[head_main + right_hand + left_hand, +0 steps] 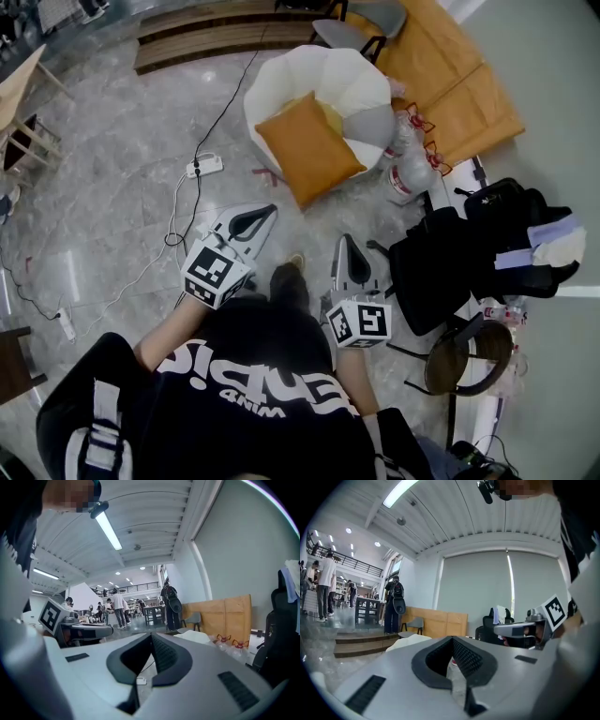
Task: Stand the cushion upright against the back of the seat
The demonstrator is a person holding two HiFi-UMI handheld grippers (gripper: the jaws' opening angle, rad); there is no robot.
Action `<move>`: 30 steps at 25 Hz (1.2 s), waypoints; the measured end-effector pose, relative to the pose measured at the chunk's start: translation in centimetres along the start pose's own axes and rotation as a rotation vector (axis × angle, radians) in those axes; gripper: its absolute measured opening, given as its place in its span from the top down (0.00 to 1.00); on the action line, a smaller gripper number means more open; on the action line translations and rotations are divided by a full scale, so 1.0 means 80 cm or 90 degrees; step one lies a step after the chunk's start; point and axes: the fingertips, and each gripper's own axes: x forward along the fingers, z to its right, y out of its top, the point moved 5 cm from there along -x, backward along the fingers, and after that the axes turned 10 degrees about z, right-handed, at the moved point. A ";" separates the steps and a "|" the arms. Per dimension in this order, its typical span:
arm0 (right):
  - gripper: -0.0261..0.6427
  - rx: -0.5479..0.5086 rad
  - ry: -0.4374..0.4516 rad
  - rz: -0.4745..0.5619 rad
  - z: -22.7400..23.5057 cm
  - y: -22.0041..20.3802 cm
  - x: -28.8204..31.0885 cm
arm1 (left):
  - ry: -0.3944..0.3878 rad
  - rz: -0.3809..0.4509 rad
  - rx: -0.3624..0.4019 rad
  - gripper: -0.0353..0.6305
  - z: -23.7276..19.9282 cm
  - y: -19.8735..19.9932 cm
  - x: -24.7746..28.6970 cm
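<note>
An orange cushion (309,148) lies tilted on the seat of a white round armchair (281,80), its near corner hanging over the seat's front edge. A grey and a yellow cushion sit behind it. Both grippers hover over the floor in front of the chair, well short of the cushion. The left gripper (270,210) is shut and holds nothing; its jaws (451,641) meet with the chair's white top (410,641) beyond them. To its right, the right gripper (346,238) is also shut and empty (151,635), and the white chair (194,636) shows past it.
Water bottles (408,164) stand right of the armchair. A black office chair draped with clothes (469,253) and a round stool (469,356) are at the right. A power strip (204,167) with cables lies on the floor at the left. Wooden steps (216,37) lie beyond.
</note>
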 end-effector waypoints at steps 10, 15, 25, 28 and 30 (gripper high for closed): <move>0.93 0.014 -0.029 -0.013 0.038 -0.017 0.021 | -0.032 -0.012 -0.002 0.93 -0.005 -0.017 0.052; 0.93 0.023 -0.035 -0.025 0.066 -0.022 0.042 | -0.047 -0.018 -0.002 0.93 -0.011 -0.022 0.090; 0.93 0.038 0.000 -0.055 0.119 -0.031 0.120 | -0.037 -0.026 -0.003 0.93 -0.049 -0.019 0.180; 0.93 0.034 0.021 -0.058 0.136 -0.031 0.148 | -0.025 -0.027 0.004 0.93 -0.066 -0.018 0.210; 0.93 0.030 0.032 -0.062 0.147 -0.030 0.164 | -0.022 -0.029 0.002 0.93 -0.073 -0.015 0.229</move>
